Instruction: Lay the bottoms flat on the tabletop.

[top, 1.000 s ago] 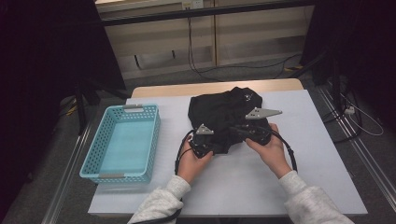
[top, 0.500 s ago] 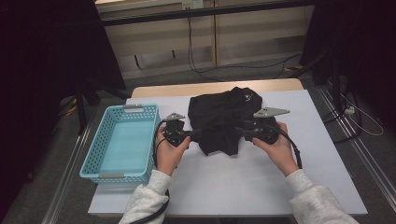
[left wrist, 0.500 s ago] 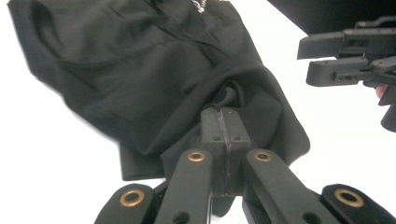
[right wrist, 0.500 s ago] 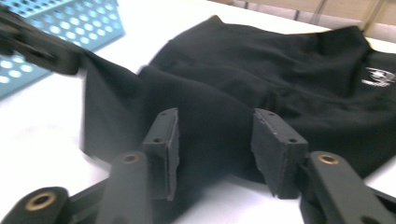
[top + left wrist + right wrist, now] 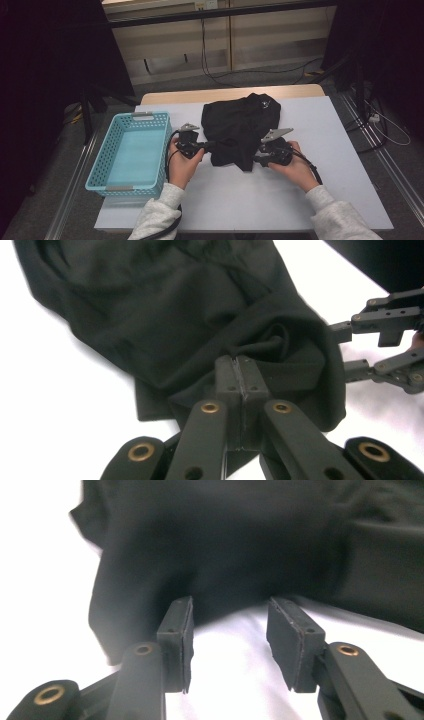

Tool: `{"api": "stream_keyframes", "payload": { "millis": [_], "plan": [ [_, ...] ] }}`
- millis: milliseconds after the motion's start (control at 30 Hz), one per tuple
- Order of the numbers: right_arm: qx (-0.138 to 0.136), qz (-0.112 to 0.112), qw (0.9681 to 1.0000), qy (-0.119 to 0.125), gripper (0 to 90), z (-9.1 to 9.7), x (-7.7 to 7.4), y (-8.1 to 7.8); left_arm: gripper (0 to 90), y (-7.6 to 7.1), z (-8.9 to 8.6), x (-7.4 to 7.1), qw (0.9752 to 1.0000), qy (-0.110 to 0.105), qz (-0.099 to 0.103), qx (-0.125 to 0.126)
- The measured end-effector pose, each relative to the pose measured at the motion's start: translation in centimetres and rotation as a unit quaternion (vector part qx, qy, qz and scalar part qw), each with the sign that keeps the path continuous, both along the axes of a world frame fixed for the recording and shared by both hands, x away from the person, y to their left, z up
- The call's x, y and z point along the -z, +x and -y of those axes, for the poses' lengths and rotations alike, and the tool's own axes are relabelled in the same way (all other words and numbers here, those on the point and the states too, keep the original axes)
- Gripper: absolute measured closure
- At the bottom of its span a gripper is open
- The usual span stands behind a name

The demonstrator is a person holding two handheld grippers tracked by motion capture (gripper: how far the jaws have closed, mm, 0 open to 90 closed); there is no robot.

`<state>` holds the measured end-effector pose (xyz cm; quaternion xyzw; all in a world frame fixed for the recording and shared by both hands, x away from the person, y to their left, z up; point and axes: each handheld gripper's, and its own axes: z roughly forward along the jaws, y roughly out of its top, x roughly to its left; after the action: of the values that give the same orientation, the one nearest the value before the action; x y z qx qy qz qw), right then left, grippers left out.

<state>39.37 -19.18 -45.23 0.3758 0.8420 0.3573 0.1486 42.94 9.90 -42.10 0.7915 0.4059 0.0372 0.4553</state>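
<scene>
A crumpled black garment (image 5: 240, 122) lies in the middle of the white table (image 5: 330, 165). My left gripper (image 5: 209, 145) is at its near left edge, shut on a fold of the black cloth (image 5: 280, 345) that bunches around the closed jaws (image 5: 240, 371). My right gripper (image 5: 254, 159) is at the garment's near right corner. Its jaws have just been opening and now stand apart (image 5: 230, 611) with bare table between the pads and the garment's hem (image 5: 225, 575) just beyond them. The right gripper (image 5: 346, 351) also shows open in the left gripper view.
An empty light-blue plastic basket (image 5: 149, 118) stands on the table's left side, close to my left hand. Bare white tabletop lies in front of and to the right of the garment. Cables run across the floor behind the table.
My left hand has drawn leftwards, pulling the garment's edge with it. The right gripper has opened off the cloth and sunk a little toward the table.
</scene>
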Motion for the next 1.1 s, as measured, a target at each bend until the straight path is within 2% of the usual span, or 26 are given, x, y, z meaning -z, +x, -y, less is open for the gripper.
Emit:
{"api": "stream_keyframes", "payload": {
  "millis": [67, 133, 200, 267, 333, 433, 533, 600, 733, 767, 800, 900, 1000, 1100],
  "plan": [
    [-0.018, 0.000, 0.9997, -0.014, 57.0, -0.8, 0.2, -0.2, 90.0, -0.1, 0.4, 0.5, 0.9999, 0.008, -0.004, 0.006],
    [-0.039, -0.002, 0.9991, -0.018, 61.3, -1.7, 0.4, -0.4, 87.9, -0.1, 0.9, 0.9, 0.9998, 0.011, -0.005, 0.014],
    [-0.052, -0.005, 0.9986, -0.010, 65.9, -2.5, 0.4, -0.6, 78.4, -0.2, 1.2, 1.1, 0.9995, 0.019, -0.002, 0.027],
    [-0.061, -0.010, 0.9980, -0.009, 72.1, -3.2, 0.4, -0.7, 64.2, -0.3, 1.5, 1.3, 0.9989, 0.023, 0.008, 0.040],
    [-0.065, -0.011, 0.9978, -0.006, 76.5, -3.5, 0.4, -0.7, 56.8, -0.4, 1.5, 1.4, 0.9986, 0.021, 0.009, 0.049],
    [-0.072, -0.022, 0.9970, 0.015, 88.2, -3.7, 0.4, -0.4, 41.2, -0.6, 1.5, 1.7, 0.9982, 0.024, 0.018, 0.053],
    [-0.078, -0.030, 0.9955, 0.043, 89.8, -3.9, 0.3, 0.0, 32.2, -0.8, 1.2, 1.7, 0.9978, 0.029, 0.028, 0.053],
    [-0.087, -0.025, 0.9940, 0.061, 89.8, -4.1, 0.1, 0.1, 27.3, -0.9, 1.0, 1.5, 0.9978, 0.029, 0.033, 0.050],
    [-0.090, -0.018, 0.9902, 0.105, 85.8, -4.8, -0.9, 0.3, 21.5, -1.3, 0.4, 0.9, 0.9976, 0.028, 0.043, 0.047],
    [-0.088, -0.017, 0.9900, 0.109, 83.4, -4.8, -1.0, 0.3, 20.4, -1.4, 0.3, 0.8, 0.9974, 0.029, 0.046, 0.047],
    [-0.084, -0.013, 0.9905, 0.108, 78.3, -4.9, -1.1, 0.4, 19.3, -1.5, 0.1, 0.7, 0.9972, 0.029, 0.049, 0.048],
    [-0.055, -0.002, 0.9949, 0.085, 64.2, -4.5, -1.3, 0.8, 16.8, -1.8, -0.1, 0.6, 0.9966, 0.035, 0.054, 0.051],
    [-0.022, 0.009, 0.9960, 0.086, 55.0, -3.6, -1.7, 1.2, 15.8, -2.0, 0.3, 0.8, 0.9950, 0.046, 0.061, 0.064],
    [0.006, 0.019, 0.9950, 0.098, 42.3, -2.4, -2.1, 1.5, 15.8, -2.1, 1.1, 1.4, 0.9939, 0.056, 0.063, 0.072]
  ]
}}
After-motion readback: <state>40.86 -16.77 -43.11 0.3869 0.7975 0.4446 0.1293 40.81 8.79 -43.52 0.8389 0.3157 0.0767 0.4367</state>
